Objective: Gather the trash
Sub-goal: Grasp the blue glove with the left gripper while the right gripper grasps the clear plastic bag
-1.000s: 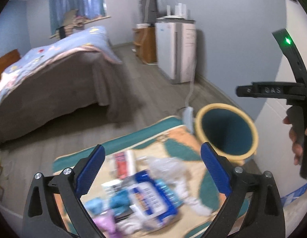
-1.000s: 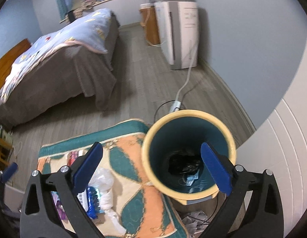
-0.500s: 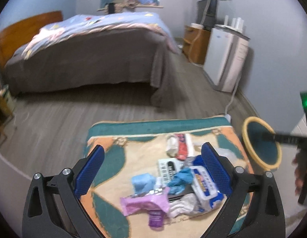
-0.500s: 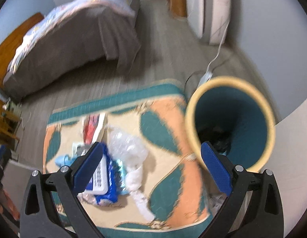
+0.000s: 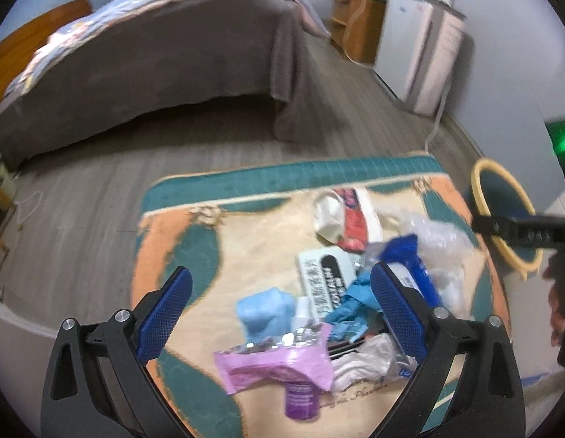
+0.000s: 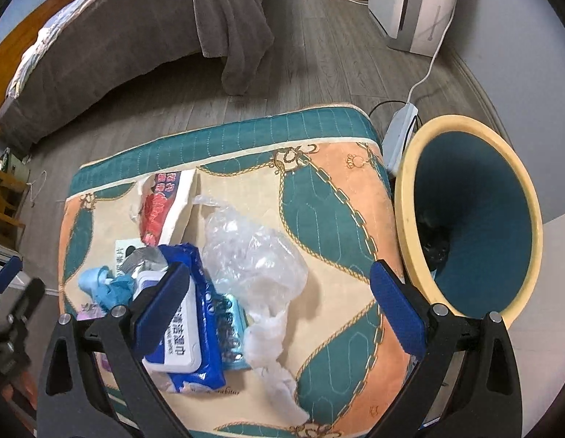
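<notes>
Trash lies heaped on the patterned cushion [image 6: 329, 197]: a blue wipes pack [image 6: 194, 314], clear crumpled plastic [image 6: 253, 255], a red-and-white wrapper [image 6: 165, 204] and a pink pouch [image 5: 275, 365], toward its near-left corner. Beside the cushion's right edge stands the yellow-rimmed bin [image 6: 402, 197]. Both the left gripper [image 5: 278, 314] and right gripper [image 6: 278, 306] hover over the heap, spread wide and gripping nothing.

Bed [image 5: 154, 65] draped in grey cover; white appliance [image 5: 424, 62] set against wall; power strip [image 6: 401, 135] laid on wood floor.

Trash pile [image 6: 194, 292] on cushion [image 6: 318, 219]; bin [image 6: 468, 219] right of cushion.
</notes>
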The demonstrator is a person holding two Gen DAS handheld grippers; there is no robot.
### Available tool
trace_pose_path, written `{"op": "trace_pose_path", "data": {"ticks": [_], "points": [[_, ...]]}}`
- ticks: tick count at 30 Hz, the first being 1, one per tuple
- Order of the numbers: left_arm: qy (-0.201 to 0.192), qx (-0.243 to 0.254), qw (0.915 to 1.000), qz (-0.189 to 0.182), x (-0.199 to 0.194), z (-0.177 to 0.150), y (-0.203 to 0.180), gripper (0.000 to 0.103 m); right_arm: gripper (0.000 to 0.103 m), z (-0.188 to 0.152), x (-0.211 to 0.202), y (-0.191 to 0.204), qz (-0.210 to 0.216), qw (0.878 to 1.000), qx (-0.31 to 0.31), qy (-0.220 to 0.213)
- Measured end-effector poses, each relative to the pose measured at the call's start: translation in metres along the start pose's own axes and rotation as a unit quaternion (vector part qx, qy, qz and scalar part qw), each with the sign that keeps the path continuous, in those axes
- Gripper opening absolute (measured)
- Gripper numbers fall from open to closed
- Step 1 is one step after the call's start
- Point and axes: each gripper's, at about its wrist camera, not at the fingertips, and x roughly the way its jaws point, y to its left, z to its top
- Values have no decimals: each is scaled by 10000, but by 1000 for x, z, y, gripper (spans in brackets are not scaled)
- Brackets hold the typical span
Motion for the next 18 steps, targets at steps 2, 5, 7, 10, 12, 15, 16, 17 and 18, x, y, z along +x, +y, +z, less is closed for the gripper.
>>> {"op": "trace_pose_path", "data": {"ticks": [2,5,7,10,12,15,16,17,18], "points": [[137,132,9996,-200,10,1,-10,96,97,1,8,2,-14,10000,-43,61],[418,212,9980,-422,29,0,-24,94,97,1,21,4,65,9997,-58,229],[589,246,9963,-579,40,0,-32,93,97,1,29,5,102,9994,-47,342],[825,410,9933,-703,52,-1,-46,83,96,3,38,7,157,9989,-59,434],[984,504,9907,-794,57,-3,-52,76,94,4,43,8,230,9984,-69,504],[1057,490,9896,-846,61,-1,-51,69,87,4,54,10,292,9974,-74,651],[1103,460,9893,-842,62,-1,-48,65,84,5,57,12,302,9972,-75,680],[1169,435,9886,-839,64,-1,-46,62,80,4,60,12,329,9968,-81,726],[1224,416,9880,-849,66,-1,-44,57,73,4,63,14,365,9962,-98,784]]}}
